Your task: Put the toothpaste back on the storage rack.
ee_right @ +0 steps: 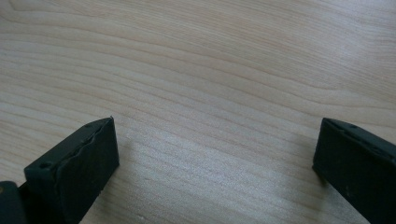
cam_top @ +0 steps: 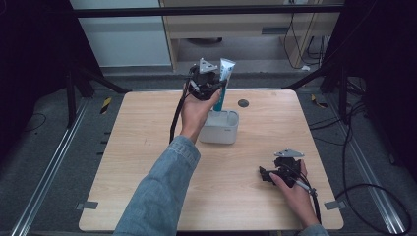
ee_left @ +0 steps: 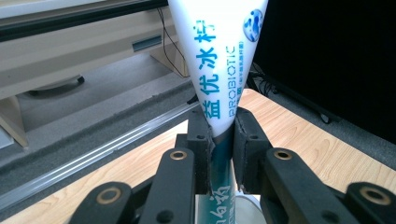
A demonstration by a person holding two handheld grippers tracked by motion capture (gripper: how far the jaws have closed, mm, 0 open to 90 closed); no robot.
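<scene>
Tube: white-and-teal plastic toothpaste tube (ee_left: 223, 70), upright above white rounded holder (cam_top: 221, 129)
Left gripper (cam_top: 210, 84): clamped on tube
Right gripper (cam_top: 268, 174): jaws apart, on surface (cam_top: 147, 147) beside holder
Advice: keep vertical, lower centred

The high view is dim, with near-black corners; the pale wooden surface (cam_top: 147, 147) is evenly lit. The gripper views are brighter, softly blurred close up, with faint shadows.

Left claw (ee_left: 223, 154) black, brass-coloured rivets, black cable, grey three-cornered plate on top. Right claw (ee_right: 215, 172) black, same plate, black cable. Blue denim sleeves on both arms.
</scene>
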